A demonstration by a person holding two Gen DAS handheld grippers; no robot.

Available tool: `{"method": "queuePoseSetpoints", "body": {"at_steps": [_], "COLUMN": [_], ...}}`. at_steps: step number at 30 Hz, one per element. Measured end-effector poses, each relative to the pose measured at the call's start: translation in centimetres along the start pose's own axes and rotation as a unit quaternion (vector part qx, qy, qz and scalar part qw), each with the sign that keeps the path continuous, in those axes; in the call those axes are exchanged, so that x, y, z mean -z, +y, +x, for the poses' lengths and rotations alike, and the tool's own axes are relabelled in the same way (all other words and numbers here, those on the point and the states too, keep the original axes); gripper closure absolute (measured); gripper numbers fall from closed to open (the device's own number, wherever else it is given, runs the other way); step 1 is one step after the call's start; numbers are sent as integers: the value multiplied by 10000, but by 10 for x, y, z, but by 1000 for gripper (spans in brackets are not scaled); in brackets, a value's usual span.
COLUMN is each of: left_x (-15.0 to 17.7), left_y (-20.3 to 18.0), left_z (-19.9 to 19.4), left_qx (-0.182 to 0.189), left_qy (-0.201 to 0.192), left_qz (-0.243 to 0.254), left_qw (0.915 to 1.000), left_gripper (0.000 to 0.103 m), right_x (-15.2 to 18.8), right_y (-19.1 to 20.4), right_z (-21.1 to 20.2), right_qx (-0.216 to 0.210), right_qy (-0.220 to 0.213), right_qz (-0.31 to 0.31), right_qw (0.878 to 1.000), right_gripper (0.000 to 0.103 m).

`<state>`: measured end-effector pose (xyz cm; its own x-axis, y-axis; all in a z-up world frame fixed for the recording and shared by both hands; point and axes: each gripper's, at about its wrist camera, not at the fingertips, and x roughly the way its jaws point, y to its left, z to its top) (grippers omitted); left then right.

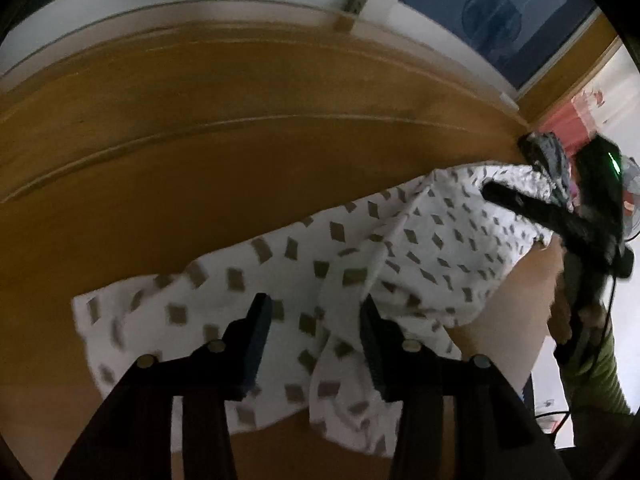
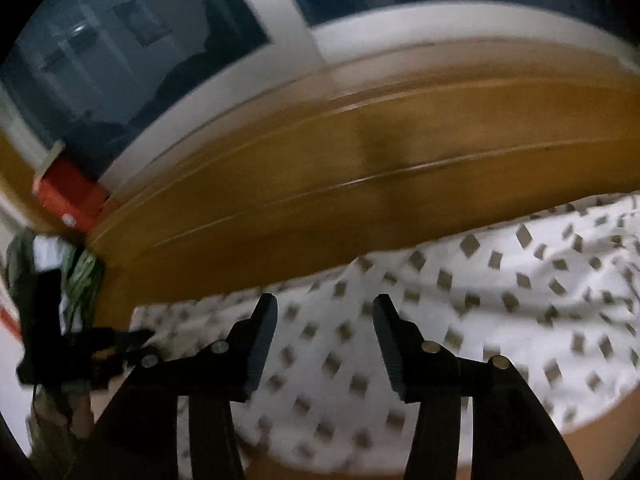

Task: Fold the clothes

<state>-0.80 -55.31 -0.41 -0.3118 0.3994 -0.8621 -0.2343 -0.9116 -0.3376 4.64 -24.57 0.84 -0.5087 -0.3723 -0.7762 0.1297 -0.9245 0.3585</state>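
Your left gripper [image 1: 316, 320] fills the lower centre of its frame, fingers spread and holding nothing, low over the garment [image 1: 360, 248]; your right gripper [image 2: 325, 322] hangs likewise parted and empty. The white, diamond-printed cloth sprawls across the near part of the table [image 1: 200, 140], rumpled, one layer lapped over another mid-frame, its edge overhanging. No tidy fold shows; judged from this, smoothing and squaring remain. Windows [image 2: 120, 40] beyond, upper left.
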Motion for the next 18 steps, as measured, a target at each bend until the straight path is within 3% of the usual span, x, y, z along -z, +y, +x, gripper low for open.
{"method": "queuePoseSetpoints", "body": {"at_steps": [2, 11, 18], "left_x": [5, 36, 52], "left_y": [4, 7, 18], "left_z": [-12, -26, -25], "left_qx": [-47, -811, -982], "left_qy": [-132, -231, -200], "left_qz": [-50, -275, -351], "left_qw": [9999, 9961, 9943], "left_gripper": [55, 55, 55], "right_x": [17, 91, 94], "right_y": [14, 83, 92], "right_z": [-11, 11, 35], "right_qx": [-205, -177, 205], "right_qy": [108, 854, 1012], "right_qz": [-228, -1682, -1639], "right_qw": [9995, 9819, 9811], "right_gripper": [52, 52, 52]}}
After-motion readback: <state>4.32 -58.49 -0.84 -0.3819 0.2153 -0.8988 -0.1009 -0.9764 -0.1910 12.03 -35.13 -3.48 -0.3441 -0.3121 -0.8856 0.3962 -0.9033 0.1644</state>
